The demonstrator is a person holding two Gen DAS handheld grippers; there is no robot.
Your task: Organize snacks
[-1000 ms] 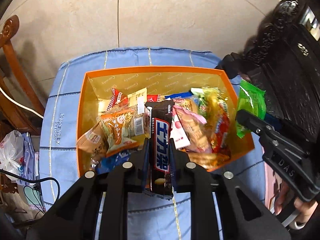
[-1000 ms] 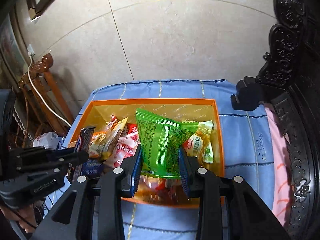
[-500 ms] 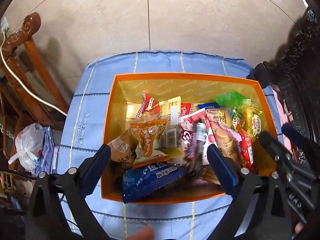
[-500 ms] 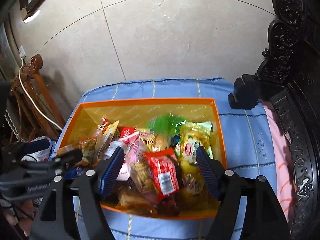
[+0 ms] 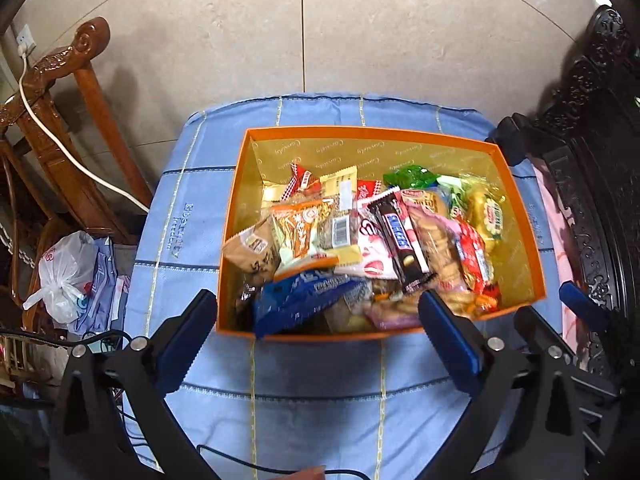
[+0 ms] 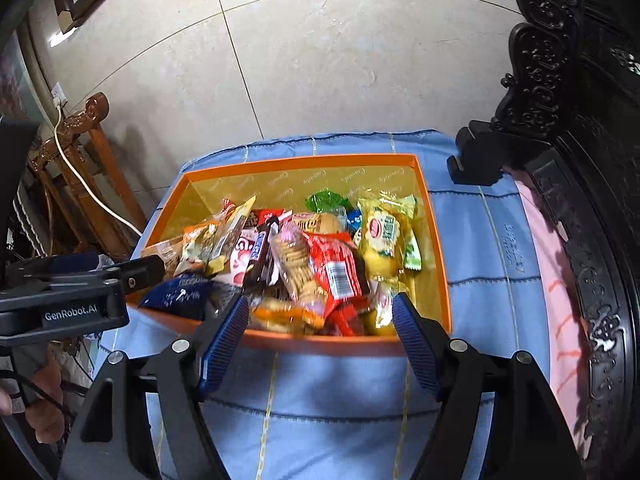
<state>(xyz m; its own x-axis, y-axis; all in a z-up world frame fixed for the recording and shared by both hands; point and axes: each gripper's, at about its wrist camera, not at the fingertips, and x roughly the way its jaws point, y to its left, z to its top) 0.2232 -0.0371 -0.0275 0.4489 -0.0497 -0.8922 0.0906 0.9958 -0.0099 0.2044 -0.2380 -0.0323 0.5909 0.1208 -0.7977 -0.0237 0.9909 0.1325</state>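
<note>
An orange box (image 5: 230, 232) (image 6: 438, 248) full of mixed snack packets stands on a blue cloth. A dark chocolate bar (image 5: 400, 242) (image 6: 262, 256) lies on top of the pile near the middle. A green packet (image 5: 410, 174) (image 6: 326, 202) lies at the back of the pile. My left gripper (image 5: 318, 314) is open and empty, held back over the box's near edge. My right gripper (image 6: 320, 316) is open and empty at the near edge too. The left gripper's body also shows in the right wrist view (image 6: 80, 284).
The blue cloth (image 5: 320, 376) covers a small table. A carved wooden chair (image 5: 68, 92) with a white cable and a white plastic bag (image 5: 66, 274) stand to the left. Dark carved furniture (image 5: 592, 184) and a pink cloth (image 6: 556, 300) lie to the right.
Both grippers opened. The chocolate bar left my left gripper and the green packet left my right gripper; both now lie in the box. Both grippers pulled back and up.
</note>
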